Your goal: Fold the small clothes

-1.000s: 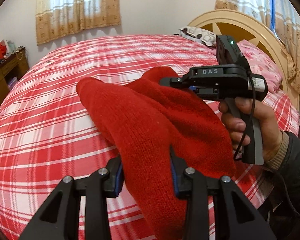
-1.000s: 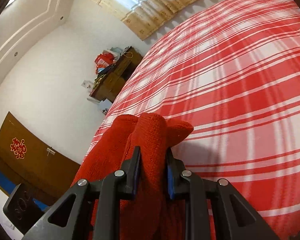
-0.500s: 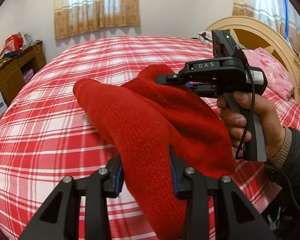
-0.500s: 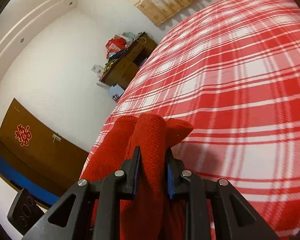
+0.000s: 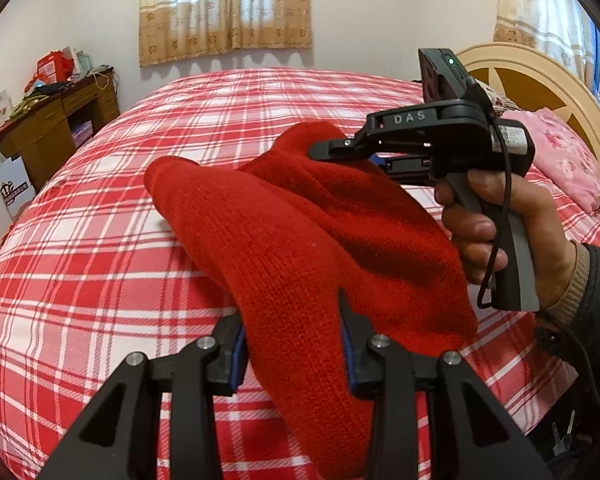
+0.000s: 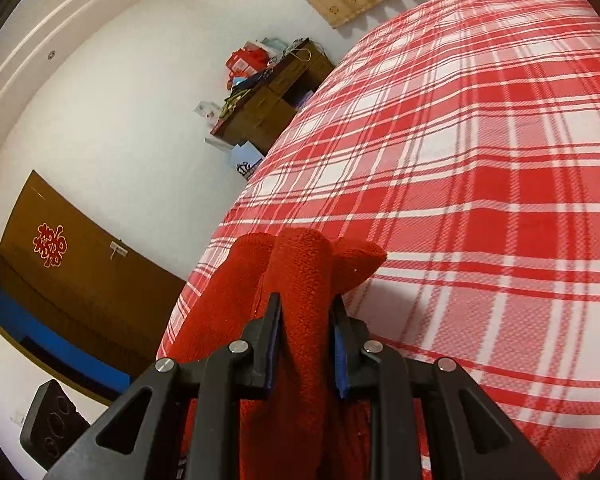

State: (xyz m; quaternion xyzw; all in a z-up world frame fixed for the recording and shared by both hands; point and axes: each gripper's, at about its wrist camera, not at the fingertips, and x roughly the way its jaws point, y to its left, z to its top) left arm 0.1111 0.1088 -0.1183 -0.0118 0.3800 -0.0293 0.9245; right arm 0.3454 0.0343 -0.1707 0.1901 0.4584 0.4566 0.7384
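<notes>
**Red knit garment held up over the plaid bed**

Nearest in the left wrist view: left tongs, clamped on a thick fold of the red knit garment, blue pads pressed into the wool on both sides. Held clear of the bed along most of its length, with one bunched end near the red-and-white plaid bedspread; contact there not possible to tell. Further along the same cloth, right tongs, seen side-on, gripped by a hand with a dark sleeve and tan cuff, tips sunk into the far corner of the garment.

In the right wrist view: right tongs closed on a narrow rolled ridge of the red knit garment, more folds bulging to either side and ahead of the tips. Below and beyond, plaid bedspread stretching away.

Farther off: a pink pillow by the cream headboard, a cluttered wooden desk against the wall, patterned curtains over the window, and a brown door with a red paper ornament.
</notes>
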